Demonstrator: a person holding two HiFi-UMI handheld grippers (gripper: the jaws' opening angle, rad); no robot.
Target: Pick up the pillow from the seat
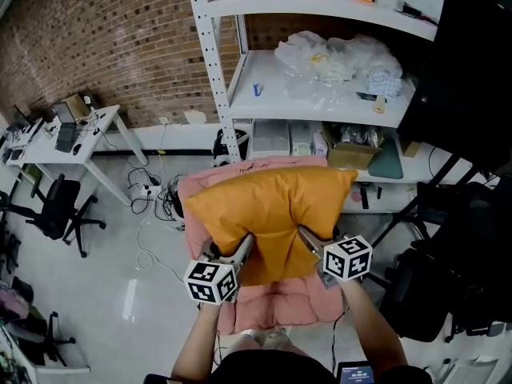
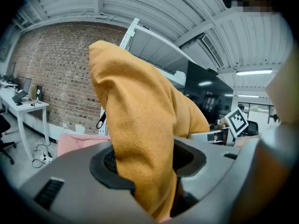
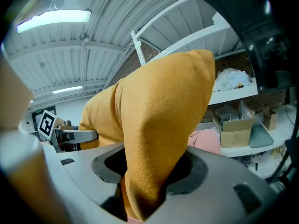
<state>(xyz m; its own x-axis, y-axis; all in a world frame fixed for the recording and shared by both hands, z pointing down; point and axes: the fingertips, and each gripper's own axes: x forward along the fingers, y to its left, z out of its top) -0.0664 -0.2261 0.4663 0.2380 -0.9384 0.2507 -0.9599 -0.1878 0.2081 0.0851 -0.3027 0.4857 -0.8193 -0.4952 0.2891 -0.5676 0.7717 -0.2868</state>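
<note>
You have the orange pillow [image 1: 272, 210] pinched at its near edge in both claws. Your left gripper [image 1: 242, 249] bites the pillow's lower left part, and your right gripper [image 1: 309, 243] bites the lower right part, with a fold of fabric sagging between them. In the left gripper view the jaws stand part-way apart and press on a thick bunch of orange cloth [image 2: 140, 139] that fills the gap and rises tall ahead of the camera. The right gripper view shows the same: its jaws are closed on a fat fold of the pillow [image 3: 161, 125], which leans up and to the right. Each gripper view also catches the other gripper's marker cube beyond the cloth. From the head view, the pillow spreads wide over the pink seat [image 1: 280, 306], covering its far half, and a strip of the pink backrest [image 1: 240, 169] shows just behind the pillow's top edge. You cannot tell from these views whether the pillow's far side touches the pink padding. Your forearms reach in from the bottom edge, one to each cube. Beyond the seat stands a white metal shelving unit [image 1: 232, 102] loaded with plastic bags and boxes. A brick wall [image 1: 104, 38] runs to its left, with a white desk [image 1: 76, 138] and a black office chair [image 1: 56, 206] near it.
</note>
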